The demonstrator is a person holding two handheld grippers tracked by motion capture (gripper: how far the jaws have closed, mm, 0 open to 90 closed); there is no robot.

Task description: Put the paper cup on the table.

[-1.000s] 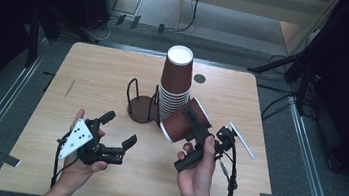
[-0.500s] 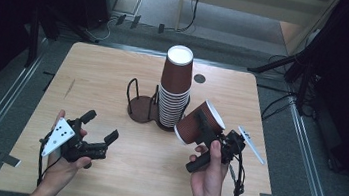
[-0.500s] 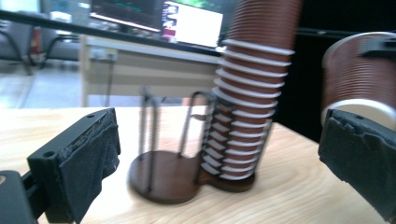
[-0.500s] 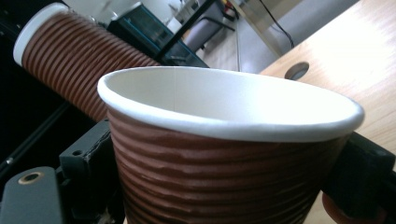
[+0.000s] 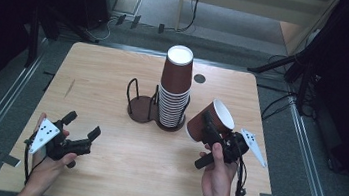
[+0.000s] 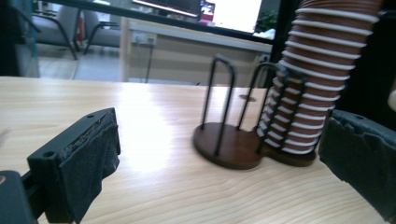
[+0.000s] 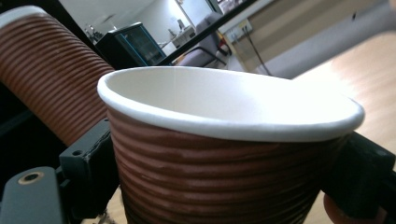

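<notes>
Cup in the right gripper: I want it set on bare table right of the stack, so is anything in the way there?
Nothing visible is. The cup is held tilted in the right gripper, right of the stack. The table beside and beneath it is bare wood.

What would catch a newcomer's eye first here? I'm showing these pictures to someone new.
The tall stack of brown cups, upside down at the table's middle beside a wire cup holder. Next, the single brown cup clamped in the right gripper, tilted above the table's right side.
</notes>
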